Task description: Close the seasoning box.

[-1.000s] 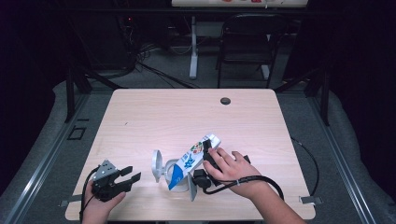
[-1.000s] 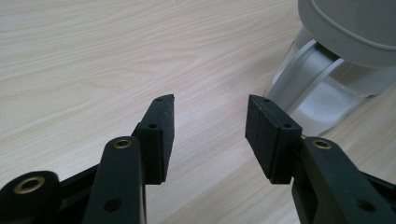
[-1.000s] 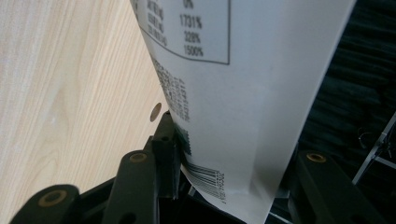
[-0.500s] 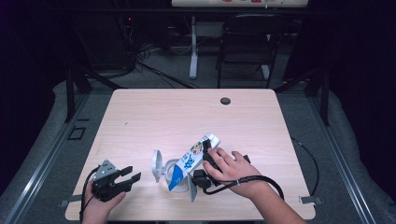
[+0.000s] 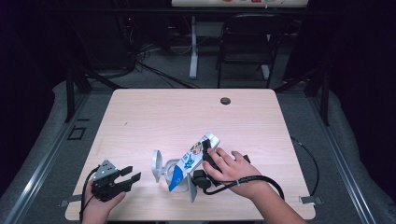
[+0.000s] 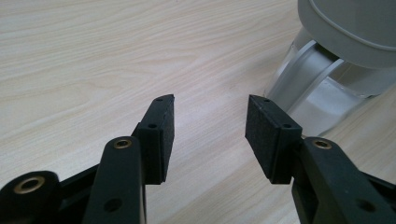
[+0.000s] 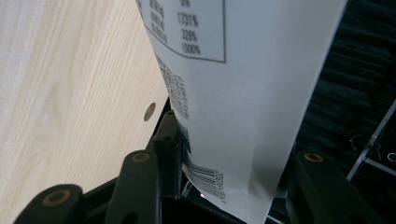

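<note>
The table [image 5: 154, 116] was a pale wood top with a round cable hole at its far edge. Near the front edge stood a grey pitcher [image 5: 173, 170], its lid [image 5: 156, 164] swung open to the left. A milk carton [image 5: 196, 156], tipped with its blue end down over the pitcher's mouth, was clamped between the jaws of the right gripper [image 5: 205, 163]. The left gripper [image 5: 130, 175] rested near the pitcher, jaws apart and empty.

Judgement: the pour appeared under way; the carton's low end should stay centred over the mouth, tilt raised gradually, grip firm without crushing.

Legible print: the carton [image 7: 233, 93] showed a table with "1731%", "328%", "1500%" and a barcode. No brand could be read.
</note>
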`<state>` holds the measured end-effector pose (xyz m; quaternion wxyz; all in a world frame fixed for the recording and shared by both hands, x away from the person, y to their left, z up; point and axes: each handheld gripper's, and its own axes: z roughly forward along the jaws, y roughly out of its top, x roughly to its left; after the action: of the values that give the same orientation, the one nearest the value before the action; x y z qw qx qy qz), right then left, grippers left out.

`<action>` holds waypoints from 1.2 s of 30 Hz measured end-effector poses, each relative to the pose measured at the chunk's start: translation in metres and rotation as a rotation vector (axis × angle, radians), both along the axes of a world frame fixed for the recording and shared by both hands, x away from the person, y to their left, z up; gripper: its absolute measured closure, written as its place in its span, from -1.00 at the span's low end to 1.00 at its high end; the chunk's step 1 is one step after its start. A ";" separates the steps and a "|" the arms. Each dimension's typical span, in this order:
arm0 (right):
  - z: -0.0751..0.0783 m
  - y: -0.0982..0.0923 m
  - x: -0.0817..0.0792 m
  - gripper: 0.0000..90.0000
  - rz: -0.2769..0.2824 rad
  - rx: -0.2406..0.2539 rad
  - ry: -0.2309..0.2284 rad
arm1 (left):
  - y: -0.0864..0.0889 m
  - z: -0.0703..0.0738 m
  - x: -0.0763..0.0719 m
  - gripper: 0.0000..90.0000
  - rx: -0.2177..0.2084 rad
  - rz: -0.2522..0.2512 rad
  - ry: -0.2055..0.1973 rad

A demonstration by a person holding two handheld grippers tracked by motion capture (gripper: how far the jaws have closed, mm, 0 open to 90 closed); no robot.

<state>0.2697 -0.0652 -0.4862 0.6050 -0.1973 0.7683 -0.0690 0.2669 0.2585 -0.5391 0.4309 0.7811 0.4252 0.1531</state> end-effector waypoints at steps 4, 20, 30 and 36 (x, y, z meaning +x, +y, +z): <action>0.001 0.000 0.000 0.31 -0.002 -0.009 -0.008 | 0.000 0.000 0.000 0.17 0.000 0.000 0.000; 0.002 0.001 -0.001 0.32 -0.001 -0.009 -0.015 | 0.000 0.000 0.000 0.17 0.001 0.000 -0.001; 0.004 0.002 -0.002 0.33 -0.002 -0.011 -0.023 | 0.000 0.001 0.000 0.17 0.001 0.000 -0.002; 0.005 0.003 -0.002 0.33 -0.002 -0.014 -0.030 | 0.000 0.001 0.000 0.17 0.001 0.000 -0.006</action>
<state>0.2681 -0.0626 -0.4815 0.6149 -0.1998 0.7589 -0.0778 0.2667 0.2588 -0.5385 0.4316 0.7809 0.4239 0.1556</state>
